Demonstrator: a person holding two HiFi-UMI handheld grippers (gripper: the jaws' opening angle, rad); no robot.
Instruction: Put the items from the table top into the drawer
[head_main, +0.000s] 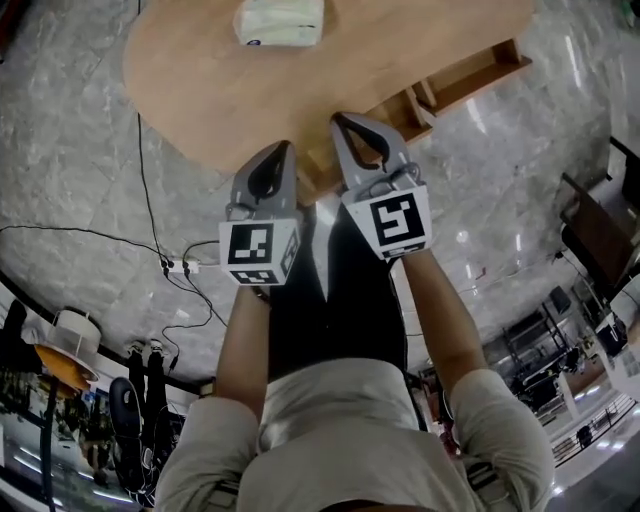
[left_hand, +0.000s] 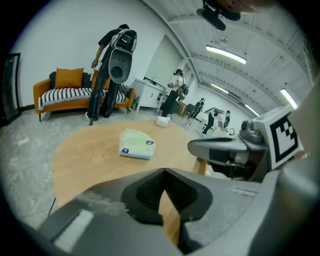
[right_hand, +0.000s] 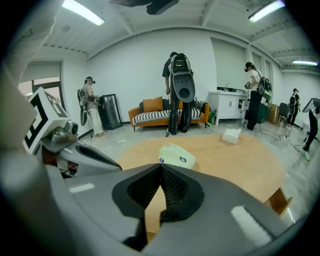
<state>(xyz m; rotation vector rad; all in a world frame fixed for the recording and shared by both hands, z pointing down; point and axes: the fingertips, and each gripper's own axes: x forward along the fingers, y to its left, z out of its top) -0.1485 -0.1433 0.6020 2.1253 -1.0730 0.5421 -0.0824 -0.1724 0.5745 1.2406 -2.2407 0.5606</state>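
**Two shut claws poised at the tabletop's near edge**

Forearms in pale sleeves reach up from the bottom of the head view, each hand carrying a claw with a marker cube on its back. The left claw (head_main: 284, 150) and the right claw (head_main: 341, 121) lie side by side, close but apart, both aimed toward 12 o'clock and tilted downward. Their tips sit over the near rim of the rounded wooden tabletop (head_main: 200, 80).

Seen along its own jaws, the left claw (left_hand: 164, 171) has its ribbed pads pressed together at the tip, with nothing between them. The right claw (right_hand: 160, 168) is likewise closed tight and empty.

A pale green tissue packet (head_main: 279, 20) lies flat on the tabletop, well away from both claws at 12 o'clock. The left gripper view shows it (left_hand: 136, 144) beyond the closed tips at about 11 o'clock. From the right claw it (right_hand: 176, 155) appears just past the tips at 1 o'clock. A small white box (right_hand: 231, 136) rests farther back on the tabletop, at 2 o'clock of the packet.

An open wooden drawer (head_main: 478, 72) juts out from under the tabletop at 2 o'clock of the right claw.

A grey marble floor (head_main: 80, 180) surrounds the tabletop, with a power strip (head_main: 180, 266) at 9 o'clock of the left claw. An orange sofa (right_hand: 165, 114) stands against the far wall, with several people standing about the room.
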